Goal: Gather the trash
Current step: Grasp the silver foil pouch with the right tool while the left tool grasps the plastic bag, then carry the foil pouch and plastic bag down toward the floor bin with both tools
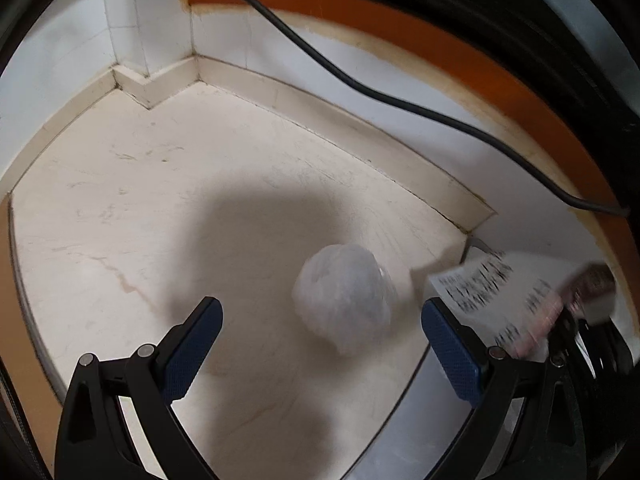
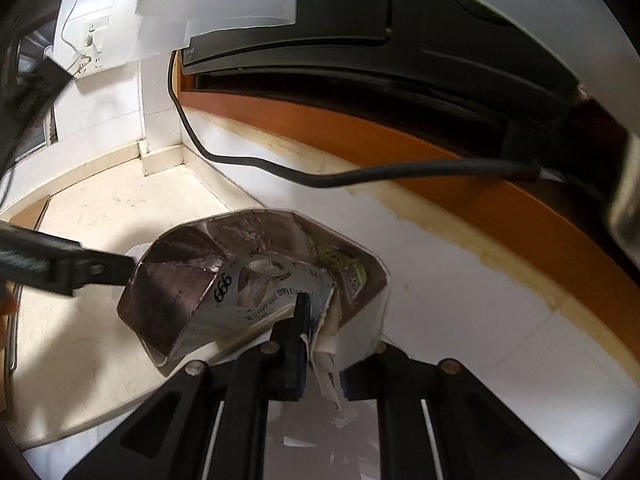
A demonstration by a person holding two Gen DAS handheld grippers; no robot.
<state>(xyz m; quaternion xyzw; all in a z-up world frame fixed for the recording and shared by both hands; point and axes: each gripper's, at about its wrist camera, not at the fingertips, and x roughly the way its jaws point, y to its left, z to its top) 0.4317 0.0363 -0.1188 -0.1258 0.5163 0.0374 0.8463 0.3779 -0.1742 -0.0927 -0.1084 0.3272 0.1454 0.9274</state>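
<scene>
A crumpled ball of whitish plastic wrap [image 1: 344, 296] lies on the cream floor. My left gripper [image 1: 320, 306] hangs open just above it, one blue pad on each side, neither touching. My right gripper [image 2: 320, 320] is shut on a crushed carton [image 2: 256, 280] with a silvery lining and printed text, held off the floor near the wall. The same carton [image 1: 500, 292] shows blurred at the right edge of the left wrist view. One of the left gripper's fingers [image 2: 96, 268] reaches in from the left of the right wrist view.
This is a floor corner with white walls and a cream skirting board [image 1: 360, 120]. A black cable [image 2: 320, 178] hangs along the wall under an orange wooden ledge [image 2: 400, 136] that bears a dark device. A pale sheet or bag [image 2: 304, 440] lies below the right gripper.
</scene>
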